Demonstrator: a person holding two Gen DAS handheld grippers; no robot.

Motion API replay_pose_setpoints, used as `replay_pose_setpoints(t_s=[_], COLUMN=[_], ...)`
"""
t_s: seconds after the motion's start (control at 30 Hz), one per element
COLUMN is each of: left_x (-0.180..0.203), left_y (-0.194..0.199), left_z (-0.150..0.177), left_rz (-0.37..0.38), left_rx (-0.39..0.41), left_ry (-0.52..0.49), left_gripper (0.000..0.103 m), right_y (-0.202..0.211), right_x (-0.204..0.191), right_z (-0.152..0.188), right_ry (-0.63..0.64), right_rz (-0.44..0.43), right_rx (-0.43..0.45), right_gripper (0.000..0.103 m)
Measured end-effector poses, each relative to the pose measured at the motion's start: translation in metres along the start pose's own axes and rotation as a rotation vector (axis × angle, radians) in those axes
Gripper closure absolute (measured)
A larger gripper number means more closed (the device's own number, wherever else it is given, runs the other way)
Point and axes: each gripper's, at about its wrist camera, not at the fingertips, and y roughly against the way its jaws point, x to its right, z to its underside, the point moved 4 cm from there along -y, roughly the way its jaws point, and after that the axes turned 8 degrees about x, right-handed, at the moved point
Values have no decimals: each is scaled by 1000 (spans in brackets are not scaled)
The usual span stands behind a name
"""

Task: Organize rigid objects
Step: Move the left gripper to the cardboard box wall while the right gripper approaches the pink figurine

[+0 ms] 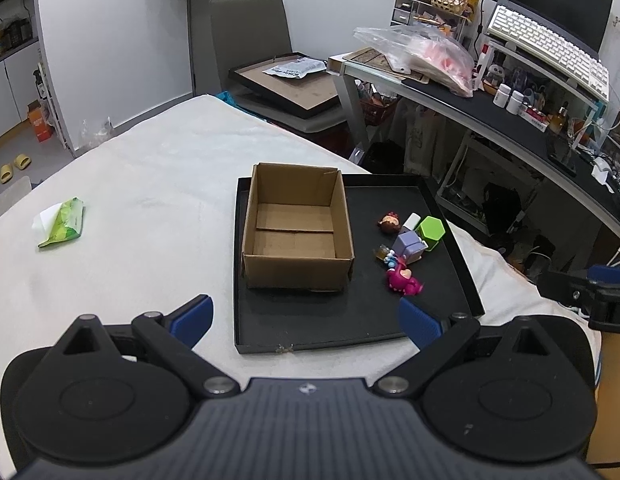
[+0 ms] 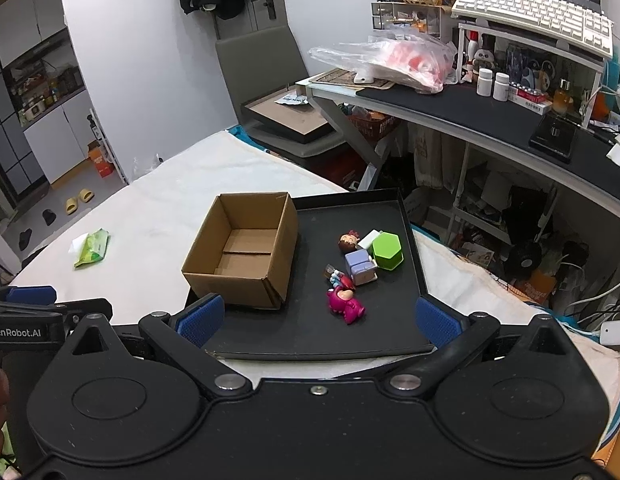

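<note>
An open, empty cardboard box (image 1: 296,226) (image 2: 244,250) stands on the left part of a black tray (image 1: 350,320) (image 2: 310,332). To its right on the tray lie several small toys: a pink figure (image 1: 404,280) (image 2: 345,303), a lilac cube (image 1: 408,245) (image 2: 360,265), a green hexagonal block (image 1: 430,232) (image 2: 387,250), a brown-haired doll head (image 1: 390,222) (image 2: 349,241) and a small multicoloured piece (image 1: 386,255) (image 2: 336,276). My left gripper (image 1: 306,320) is open and empty, near the tray's front edge. My right gripper (image 2: 318,320) is open and empty, just before the tray.
The tray sits on a white-covered bed (image 1: 130,184). A green tissue pack (image 1: 64,224) (image 2: 92,247) lies at the left. A cluttered desk (image 1: 490,108) (image 2: 470,108) with a keyboard stands at the right, a grey chair (image 1: 270,60) behind.
</note>
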Motion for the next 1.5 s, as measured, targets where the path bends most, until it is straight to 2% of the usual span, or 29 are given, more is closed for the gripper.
replay_pose_setpoints(t_s=[0.33,0.63,1.2,1.4,1.5], left_x=[-21,-36,-61,-66,-68], left_y=[-40,-78,-141,-163,-176], left_z=[2,-1,-11,-14,-15], left_rz=[-17,-12,-37,-54,-67], left_rx=[-37,-84,-156,-178,-189], left_ry=[54,78,108,118,117], left_gripper=[5,7,8,11,22], right_y=[-41,-75,-149,-176,-191], right_x=[9,5,9,11,15], right_z=[13,22,30,34,38], right_ry=[-28,-3,7,-16,-36], right_rz=[41,62,51,45,48], right_rx=[-71,-113,-213,-262,-301], right_gripper=[0,0,0,1,1])
